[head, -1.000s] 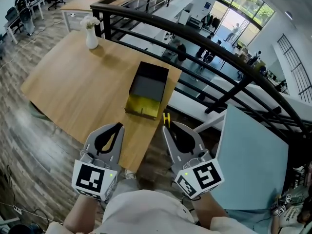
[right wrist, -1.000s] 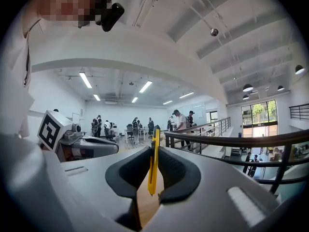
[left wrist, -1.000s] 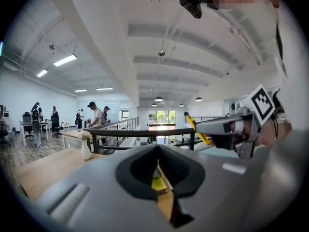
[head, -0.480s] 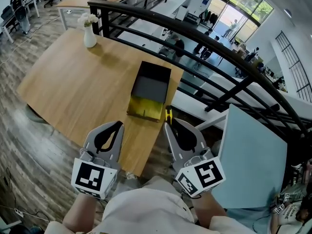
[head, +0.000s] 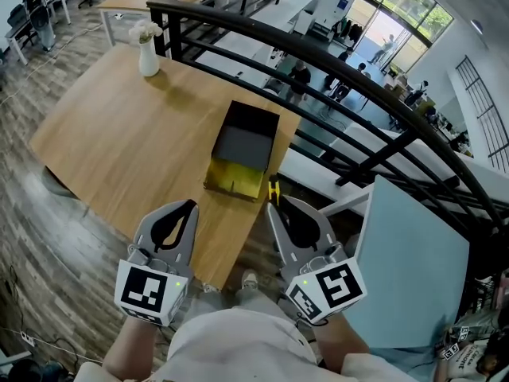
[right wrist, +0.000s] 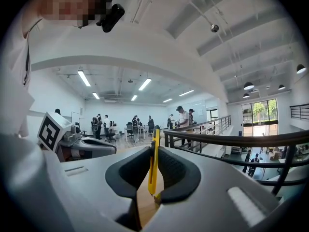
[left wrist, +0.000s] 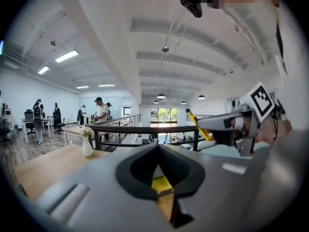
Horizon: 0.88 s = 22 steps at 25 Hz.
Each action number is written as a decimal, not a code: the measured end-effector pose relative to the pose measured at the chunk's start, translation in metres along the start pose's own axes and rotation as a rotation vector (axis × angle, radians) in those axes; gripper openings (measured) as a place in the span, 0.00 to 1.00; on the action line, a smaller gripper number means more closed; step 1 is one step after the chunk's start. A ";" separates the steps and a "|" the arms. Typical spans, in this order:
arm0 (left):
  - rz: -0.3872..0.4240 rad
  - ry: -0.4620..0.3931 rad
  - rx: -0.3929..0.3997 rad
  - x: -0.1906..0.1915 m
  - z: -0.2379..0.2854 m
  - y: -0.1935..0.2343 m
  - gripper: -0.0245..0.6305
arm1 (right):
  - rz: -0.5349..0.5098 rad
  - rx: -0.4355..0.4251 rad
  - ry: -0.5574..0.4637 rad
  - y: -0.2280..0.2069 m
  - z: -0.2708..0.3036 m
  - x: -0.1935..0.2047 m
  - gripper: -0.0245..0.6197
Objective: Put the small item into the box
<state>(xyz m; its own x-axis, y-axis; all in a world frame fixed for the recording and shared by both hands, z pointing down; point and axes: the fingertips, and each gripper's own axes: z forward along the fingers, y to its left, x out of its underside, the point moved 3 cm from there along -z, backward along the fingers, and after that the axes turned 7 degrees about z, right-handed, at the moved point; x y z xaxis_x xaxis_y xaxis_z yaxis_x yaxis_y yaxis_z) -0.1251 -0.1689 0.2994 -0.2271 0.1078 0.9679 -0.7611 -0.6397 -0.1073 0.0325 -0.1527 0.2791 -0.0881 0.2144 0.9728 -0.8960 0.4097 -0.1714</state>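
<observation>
An open black box [head: 235,178] with a yellow near end lies at the wooden table's [head: 119,142] right edge. My right gripper [head: 273,206] hovers just short of that edge, near the box's front corner, shut on a slim yellow item [head: 273,189] with a dark tip. In the right gripper view the yellow item [right wrist: 154,161] stands upright between the jaws of the right gripper [right wrist: 155,149]. My left gripper [head: 189,206] hangs beside it over the table's near edge, its jaws closed on nothing. Past the left gripper [left wrist: 158,148], a bit of the yellow box end [left wrist: 161,183] shows.
A white vase with flowers [head: 148,56] stands at the table's far left corner. A black railing [head: 334,78] runs behind the table, with a lower floor beyond. A pale blue panel [head: 413,261] stands on the right. Wood floor lies to the left, and people stand far off.
Both grippers hold almost the same places, the right one still shut on the yellow item. The head view has shifted slightly, and a shoe now shows below the table's edge.
</observation>
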 end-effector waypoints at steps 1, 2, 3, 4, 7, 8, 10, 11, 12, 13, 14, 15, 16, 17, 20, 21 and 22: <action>0.009 -0.004 -0.009 0.000 0.002 -0.001 0.04 | 0.002 -0.006 0.004 -0.003 0.000 0.001 0.12; 0.021 -0.010 -0.017 -0.001 0.003 -0.002 0.04 | 0.005 -0.011 0.008 -0.007 -0.001 0.003 0.12; 0.030 -0.014 -0.022 -0.001 0.006 -0.004 0.04 | 0.006 -0.014 0.012 -0.011 -0.001 0.004 0.12; 0.034 -0.012 -0.026 -0.001 0.008 -0.006 0.04 | 0.008 -0.017 0.014 -0.015 -0.002 0.005 0.12; 0.025 0.007 -0.030 -0.001 0.014 -0.012 0.04 | 0.011 -0.028 0.021 -0.023 -0.001 0.006 0.12; 0.025 0.008 -0.032 0.000 0.016 -0.013 0.04 | 0.011 -0.033 0.026 -0.025 -0.001 0.007 0.12; 0.019 0.019 -0.033 0.000 0.019 -0.016 0.04 | 0.007 -0.045 0.041 -0.029 0.000 0.010 0.12; 0.014 0.027 -0.032 0.000 0.021 -0.018 0.04 | 0.005 -0.053 0.050 -0.031 0.002 0.012 0.12; 0.017 0.029 -0.031 -0.001 0.023 -0.019 0.04 | 0.005 -0.062 0.060 -0.033 0.004 0.013 0.12; 0.026 0.024 -0.033 -0.002 0.025 -0.019 0.04 | 0.006 -0.070 0.070 -0.035 0.007 0.015 0.12; 0.034 0.021 -0.034 -0.003 0.028 -0.018 0.04 | 0.007 -0.077 0.078 -0.037 0.009 0.016 0.12; 0.036 0.022 -0.036 -0.003 0.030 -0.018 0.04 | 0.008 -0.081 0.085 -0.039 0.012 0.018 0.12; 0.033 0.028 -0.037 -0.002 0.033 -0.018 0.04 | 0.008 -0.083 0.092 -0.041 0.014 0.019 0.12; 0.031 0.033 -0.038 0.000 0.035 -0.016 0.04 | 0.007 -0.086 0.099 -0.042 0.017 0.020 0.12; 0.022 0.053 -0.040 0.003 0.044 -0.010 0.04 | -0.004 -0.096 0.115 -0.047 0.030 0.020 0.12; 0.020 0.060 -0.040 0.004 0.048 -0.007 0.04 | -0.010 -0.100 0.122 -0.050 0.035 0.020 0.12; 0.021 0.064 -0.039 0.006 0.053 -0.005 0.04 | -0.015 -0.105 0.131 -0.052 0.041 0.021 0.12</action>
<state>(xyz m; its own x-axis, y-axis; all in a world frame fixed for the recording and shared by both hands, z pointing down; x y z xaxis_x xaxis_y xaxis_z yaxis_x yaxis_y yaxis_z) -0.0907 -0.2052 0.3180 -0.2805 0.1445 0.9489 -0.7788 -0.6122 -0.1370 0.0597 -0.2061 0.3144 -0.0117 0.3185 0.9478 -0.8460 0.5021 -0.1792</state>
